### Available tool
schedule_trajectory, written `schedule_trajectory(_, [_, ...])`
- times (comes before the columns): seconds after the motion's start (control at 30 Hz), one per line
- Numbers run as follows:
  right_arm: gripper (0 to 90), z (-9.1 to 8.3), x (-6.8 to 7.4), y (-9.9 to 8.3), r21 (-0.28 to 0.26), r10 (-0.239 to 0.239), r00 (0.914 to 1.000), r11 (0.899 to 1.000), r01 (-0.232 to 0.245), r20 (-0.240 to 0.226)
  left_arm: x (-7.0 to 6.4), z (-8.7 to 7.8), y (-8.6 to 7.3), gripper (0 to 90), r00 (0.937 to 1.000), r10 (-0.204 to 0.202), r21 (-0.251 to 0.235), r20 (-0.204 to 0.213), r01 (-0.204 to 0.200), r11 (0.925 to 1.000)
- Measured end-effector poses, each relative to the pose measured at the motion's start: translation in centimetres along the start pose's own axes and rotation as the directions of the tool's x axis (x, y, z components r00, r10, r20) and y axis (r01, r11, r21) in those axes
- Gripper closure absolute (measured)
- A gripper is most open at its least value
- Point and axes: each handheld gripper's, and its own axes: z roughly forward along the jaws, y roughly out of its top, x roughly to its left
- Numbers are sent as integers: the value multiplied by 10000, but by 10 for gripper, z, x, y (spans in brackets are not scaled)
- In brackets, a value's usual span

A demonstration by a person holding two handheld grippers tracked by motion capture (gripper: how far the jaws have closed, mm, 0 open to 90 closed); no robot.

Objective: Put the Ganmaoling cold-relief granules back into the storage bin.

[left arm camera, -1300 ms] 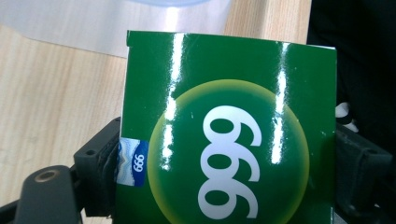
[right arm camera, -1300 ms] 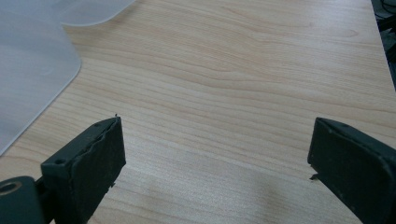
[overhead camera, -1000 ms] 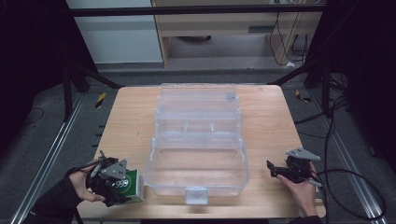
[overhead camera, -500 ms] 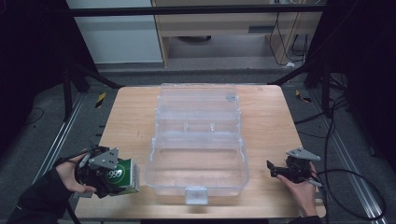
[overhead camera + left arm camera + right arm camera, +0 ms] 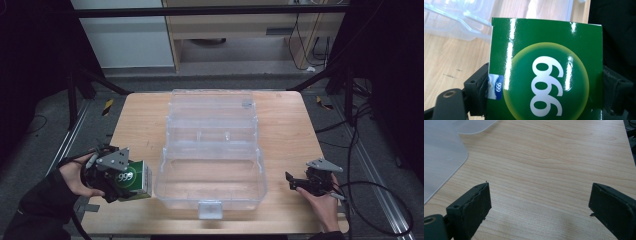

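A green box marked "999" (image 5: 134,179) (image 5: 546,75) is held at the table's front left, just left of the clear plastic case (image 5: 212,150). My left gripper (image 5: 125,182) is shut on it, its jaws pressing the box's two sides. The case stands open in the middle of the table, its tiers folded out and its latch (image 5: 209,209) at the front. At the front right, my right gripper (image 5: 292,182) (image 5: 539,207) rests open above bare wood, with nothing between its jaws. The case's rounded edge (image 5: 441,157) lies to its left.
The wooden table (image 5: 295,130) has bare wood on both sides of the case. A cable (image 5: 380,200) trails from the right gripper over the table's right edge. A white cabinet (image 5: 125,40) and a wooden desk (image 5: 235,30) stand beyond the far edge.
My left gripper has carried the green box from the front left corner up and a little toward the case. The right gripper has stayed still.
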Motion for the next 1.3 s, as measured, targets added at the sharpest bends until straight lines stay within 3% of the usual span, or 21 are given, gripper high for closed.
schedule_trajectory(0.53, [47,0,0,0,28,3,10000,10000,-3,-65,8,0,24,145,9997,252,25,58,-252,9997])
schedule_trajectory(1.3, [48,0,0,0,-9,-3,10000,10000,3,-81,16,13,65,146,9953,963,-38,124,-963,9953])
